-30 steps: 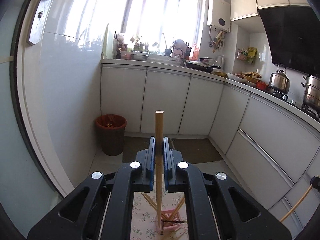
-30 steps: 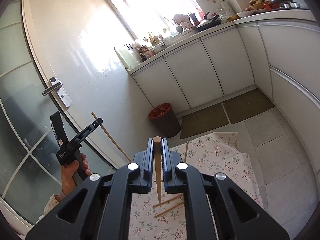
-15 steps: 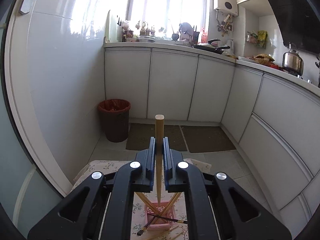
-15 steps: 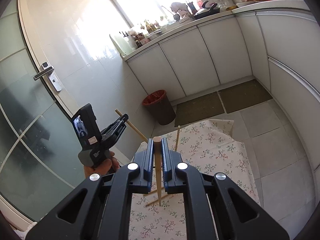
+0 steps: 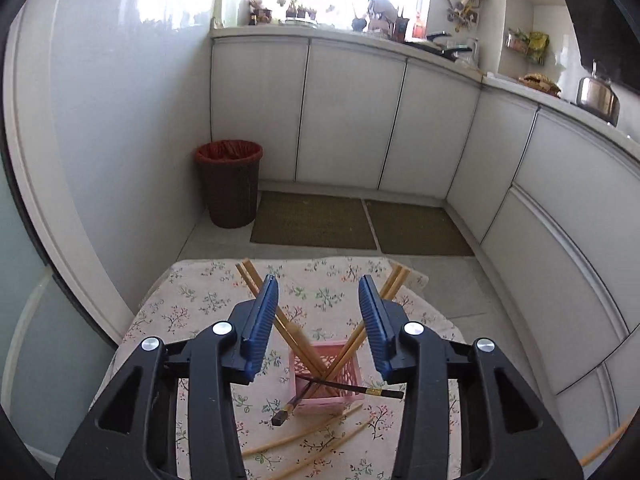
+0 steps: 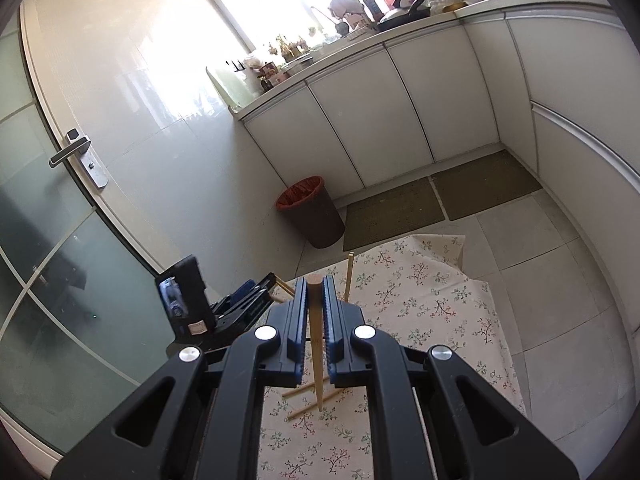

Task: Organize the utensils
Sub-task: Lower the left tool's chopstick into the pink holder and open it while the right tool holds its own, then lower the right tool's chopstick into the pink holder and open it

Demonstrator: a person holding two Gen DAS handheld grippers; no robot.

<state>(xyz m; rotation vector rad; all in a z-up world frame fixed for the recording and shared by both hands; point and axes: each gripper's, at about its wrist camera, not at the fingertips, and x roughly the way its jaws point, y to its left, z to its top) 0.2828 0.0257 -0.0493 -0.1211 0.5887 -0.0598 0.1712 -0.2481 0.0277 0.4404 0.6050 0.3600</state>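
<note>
The pink crate (image 5: 326,376) serves as reference. Its mouth is obstructed: wooden chopsticks (image 5: 292,330) lean out of it in a crossed fan toward the far left and far right, and a dark chopstick (image 5: 352,389) lies across its near rim. Loose chopsticks (image 5: 304,436) lie on the floral cloth (image 5: 200,304) just before the crate. The cloth beyond the crate is unobstructed. Well beyond it, a bin (image 5: 230,182) stands against the wall, left of two floor mats (image 5: 316,220).
</note>
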